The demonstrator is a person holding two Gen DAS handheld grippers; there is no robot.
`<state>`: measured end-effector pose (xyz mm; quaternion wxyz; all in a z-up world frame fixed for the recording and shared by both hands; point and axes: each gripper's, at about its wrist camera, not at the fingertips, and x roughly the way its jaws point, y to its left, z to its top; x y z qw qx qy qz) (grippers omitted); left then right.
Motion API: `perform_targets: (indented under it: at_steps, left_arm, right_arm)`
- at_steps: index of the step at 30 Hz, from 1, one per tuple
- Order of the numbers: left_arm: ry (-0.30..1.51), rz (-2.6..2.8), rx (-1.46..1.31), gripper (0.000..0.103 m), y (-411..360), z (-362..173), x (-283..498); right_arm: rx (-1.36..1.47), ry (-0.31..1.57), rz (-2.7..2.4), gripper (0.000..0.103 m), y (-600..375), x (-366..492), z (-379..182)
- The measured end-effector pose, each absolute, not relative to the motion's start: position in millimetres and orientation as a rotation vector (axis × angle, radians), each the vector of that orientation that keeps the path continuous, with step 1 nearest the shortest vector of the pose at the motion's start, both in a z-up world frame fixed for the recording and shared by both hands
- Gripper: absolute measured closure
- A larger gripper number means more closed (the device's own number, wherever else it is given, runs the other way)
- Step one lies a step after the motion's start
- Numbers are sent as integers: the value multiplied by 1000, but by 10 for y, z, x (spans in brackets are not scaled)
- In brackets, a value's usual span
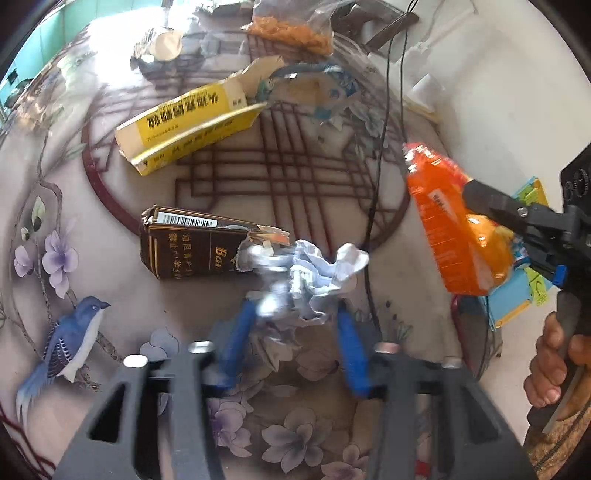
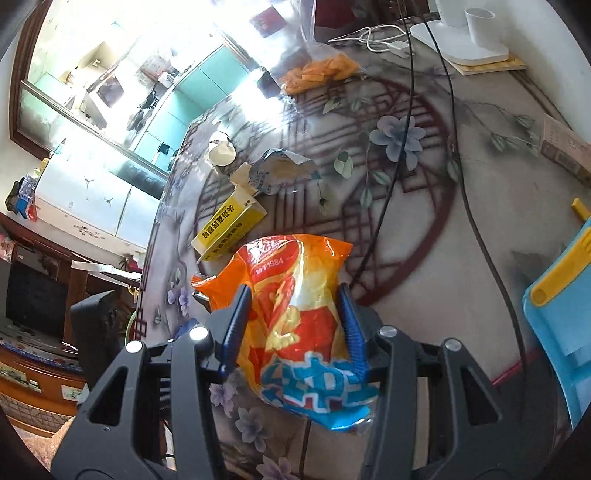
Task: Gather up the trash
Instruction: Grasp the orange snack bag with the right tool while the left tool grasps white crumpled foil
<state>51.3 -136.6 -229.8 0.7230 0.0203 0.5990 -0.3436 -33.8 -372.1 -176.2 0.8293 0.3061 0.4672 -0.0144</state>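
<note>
My left gripper (image 1: 295, 314) is shut on a crumpled white paper and foil wad (image 1: 306, 280), held just above the flowered table. A brown carton (image 1: 192, 243) lies just left of it and a torn yellow box (image 1: 184, 125) lies farther back. My right gripper (image 2: 291, 310) is shut on an orange snack bag (image 2: 295, 314). The same bag (image 1: 454, 229) and right gripper (image 1: 491, 206) show at the right of the left wrist view, raised above the table. The yellow box (image 2: 229, 225) lies beyond the bag in the right wrist view.
A torn blue wrapper (image 1: 314, 88), a clear bag of orange snacks (image 1: 291, 29) and a small cup (image 1: 166, 44) lie at the back. Black cables (image 1: 380, 147) hang across the table. A blue and yellow plastic item (image 2: 561, 295) sits at the right. A white appliance base (image 2: 469, 40) stands far back.
</note>
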Motion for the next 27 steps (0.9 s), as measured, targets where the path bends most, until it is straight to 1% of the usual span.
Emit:
perform_targets:
  at_steps: [2, 3, 4, 5, 10, 13, 14, 15, 16, 17, 18, 21, 25, 26, 27]
  left_arm:
    - [1290, -764, 39, 73, -1314, -2202, 494]
    - [1274, -765, 37, 83, -1286, -2158, 492]
    - [1258, -767, 38, 89, -1256, -2111, 494]
    - [1243, -766, 38, 93, -1230, -2064, 489]
    - [1172, -744, 18, 94, -1044, -1858, 492]
    - [1188, -741, 32, 94, -956, -1864, 509]
    - [1198, -740, 40, 87, -951, -1886, 508]
    - [1207, -734, 47, 68, -954, -1909, 498]
    - [1209, -732, 47, 55, -954, -1918, 487]
    - [1205, -732, 41, 33, -975, -1923, 478]
    - [1199, -742, 27, 31, -1001, -1931, 468]
    - [1226, -765, 50, 31, -1158, -2031, 471]
    - [1295, -793, 71, 33, -1376, -2270, 467]
    - [1320, -801, 68, 36, -1424, -2344, 458]
    - [1329, -806, 67, 50, -1446, -2381, 449]
  right_arm:
    - [654, 983, -28, 57, -3702, -328, -1746]
    - [654, 978, -25, 57, -3690, -318, -1733]
    - [650, 974, -20, 57, -3668, -303, -1713]
    - [640, 971, -13, 57, -3627, -268, -1692]
    - [602, 977, 23, 57, -3442, -127, -1648]
    - [586, 983, 39, 57, -3354, -55, -1643]
    - [581, 985, 43, 56, -3324, -30, -1641]
    - [576, 985, 45, 56, -3307, -16, -1640]
    - [571, 985, 43, 56, -3294, -1, -1634]
    - [567, 982, 40, 56, -3296, 2, -1623]
    - [564, 977, 34, 56, -3304, -2, -1606]
    - [557, 962, 9, 56, -3362, -43, -1562]
    - [564, 952, -34, 55, -3480, -184, -1528]
    - [572, 950, -47, 55, -3514, -238, -1529]
    - [582, 948, -61, 55, -3547, -293, -1531]
